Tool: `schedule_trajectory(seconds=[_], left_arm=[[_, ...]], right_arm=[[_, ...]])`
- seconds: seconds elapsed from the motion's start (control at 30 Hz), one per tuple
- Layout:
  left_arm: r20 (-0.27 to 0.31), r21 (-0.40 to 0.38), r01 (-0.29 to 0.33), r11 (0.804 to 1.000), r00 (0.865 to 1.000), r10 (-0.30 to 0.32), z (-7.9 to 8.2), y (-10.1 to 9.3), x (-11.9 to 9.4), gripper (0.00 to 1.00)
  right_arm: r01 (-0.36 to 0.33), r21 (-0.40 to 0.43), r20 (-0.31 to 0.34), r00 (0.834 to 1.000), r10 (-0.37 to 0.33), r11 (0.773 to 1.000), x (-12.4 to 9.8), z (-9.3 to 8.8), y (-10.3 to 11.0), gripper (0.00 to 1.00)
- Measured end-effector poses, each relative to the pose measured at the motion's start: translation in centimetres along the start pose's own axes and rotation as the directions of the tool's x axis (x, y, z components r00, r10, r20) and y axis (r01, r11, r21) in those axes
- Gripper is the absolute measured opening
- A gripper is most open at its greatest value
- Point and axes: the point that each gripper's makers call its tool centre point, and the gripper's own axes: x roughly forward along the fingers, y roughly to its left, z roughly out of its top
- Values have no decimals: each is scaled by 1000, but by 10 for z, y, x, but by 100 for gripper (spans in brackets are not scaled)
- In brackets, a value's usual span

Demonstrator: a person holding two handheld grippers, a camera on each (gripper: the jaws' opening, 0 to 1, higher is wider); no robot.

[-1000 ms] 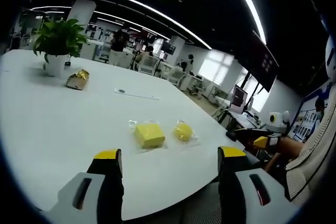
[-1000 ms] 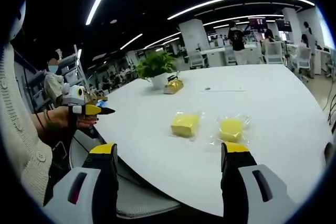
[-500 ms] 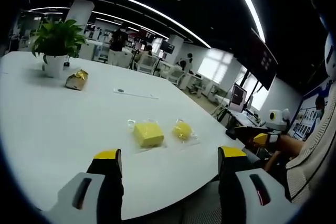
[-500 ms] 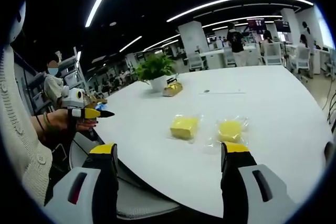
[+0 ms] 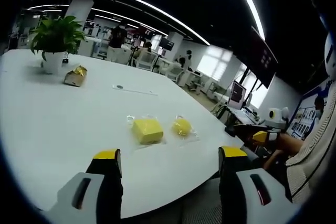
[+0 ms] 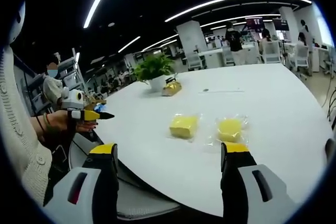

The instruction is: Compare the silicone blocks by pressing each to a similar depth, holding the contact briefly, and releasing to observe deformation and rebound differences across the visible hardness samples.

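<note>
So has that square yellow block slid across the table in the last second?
No. The square yellow block keeps its place beside the round block and the potted plant; the camera merely drifts.

Two bagged yellow silicone blocks, square (image 5: 147,130) and round (image 5: 182,127), lie just beside each other near the white table (image 5: 47,114) edge; bare tabletop surrounds them. The potted plant (image 5: 51,38) and gold-wrapped item (image 5: 75,76) stand well apart, at the far side.
</note>
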Motion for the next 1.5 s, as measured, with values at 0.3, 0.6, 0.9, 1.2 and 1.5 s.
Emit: schedule_trajectory(seconds=[0.3, 0.6, 0.9, 1.2, 1.5], left_arm=[[-19, -80, 0, 997, 1000, -1, 6, 15, 12, 76], [-9, -161, 24, 987, 1000, -25, 33, 32, 38, 78], [-57, -215, 59, 975, 996, -72, 40, 58, 87, 77], [-41, -294, 83, 952, 994, -99, 50, 70, 130, 76], [-121, -314, 83, 946, 984, -127, 31, 85, 174, 76]], right_arm=[[7, 13, -10, 1000, -6, 1000, 4, -2, -3, 75], [31, 24, -30, 999, -30, 999, 6, -1, -10, 75], [49, 36, -51, 998, -47, 998, 8, -3, -13, 75], [67, 45, -74, 995, -63, 997, 15, -2, -18, 75], [96, 51, -102, 991, -91, 994, 17, -5, -24, 75]])
